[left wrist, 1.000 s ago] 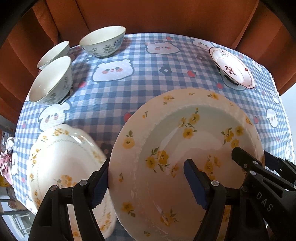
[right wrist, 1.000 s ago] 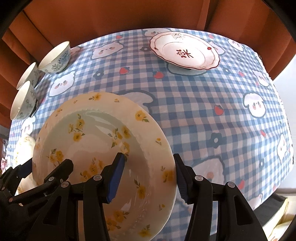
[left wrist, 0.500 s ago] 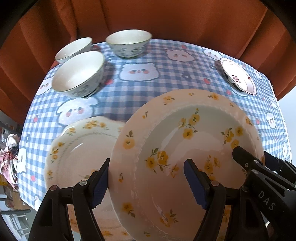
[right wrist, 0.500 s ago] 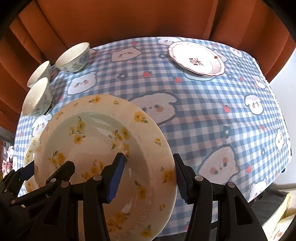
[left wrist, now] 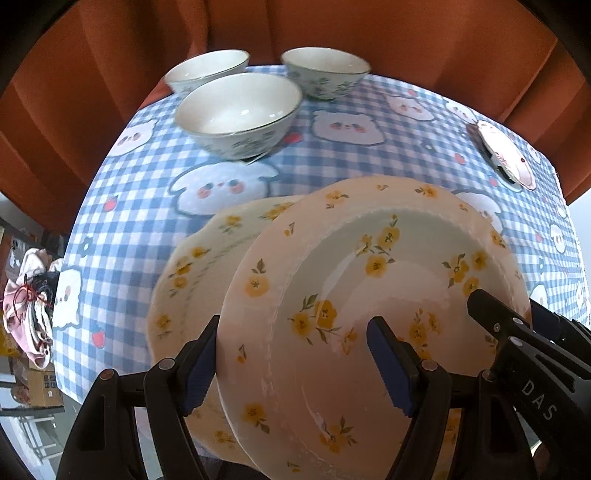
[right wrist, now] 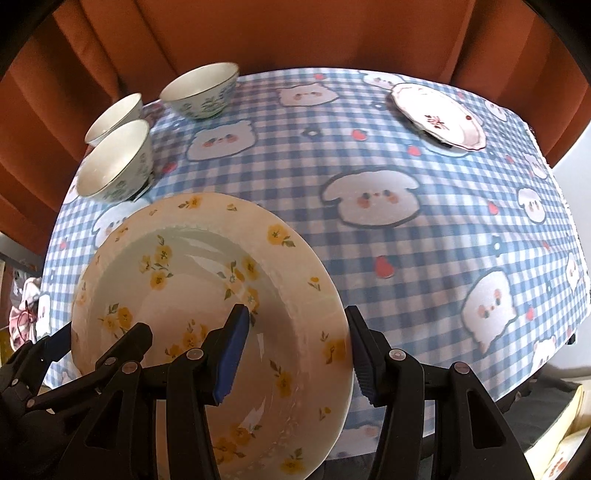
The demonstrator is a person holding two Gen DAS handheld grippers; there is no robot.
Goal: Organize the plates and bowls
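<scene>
Both tools grip one yellow-flowered plate (left wrist: pixel 369 314) between them, held above the tabletop (right wrist: pixel 369 155). The left tool (left wrist: pixel 295 365) is clenched on the plate's left rim, one blue-padded finger (left wrist: pixel 388 365) inside the well and the other outside the rim at the lower left of its frame. The right tool (right wrist: pixel 295 354) clamps the opposite rim the same way, one pad inside the dish and one outside at the lower middle of its own frame. Each tool shows at the edge of the other's view: the right one at the lower right of the left view, the left one at the lower left of the right view.

Under the held plate, in the left view, lies a second flowered plate (left wrist: pixel 199 266) with a wavy rim, partly covered and peeking out to the left of centre. Whether the two touch I cannot tell.

Further back, three bowls (left wrist: pixel 236 110) with green leaf patterns sit close together at the upper middle of the left view, upper left in the right view. A small white plate (right wrist: pixel 439 114) with a red mark stands well apart at the upper right. The tabletop wears a blue checked cloth with cartoon animal faces, and an orange curtain (right wrist: pixel 295 33) hangs behind it.
</scene>
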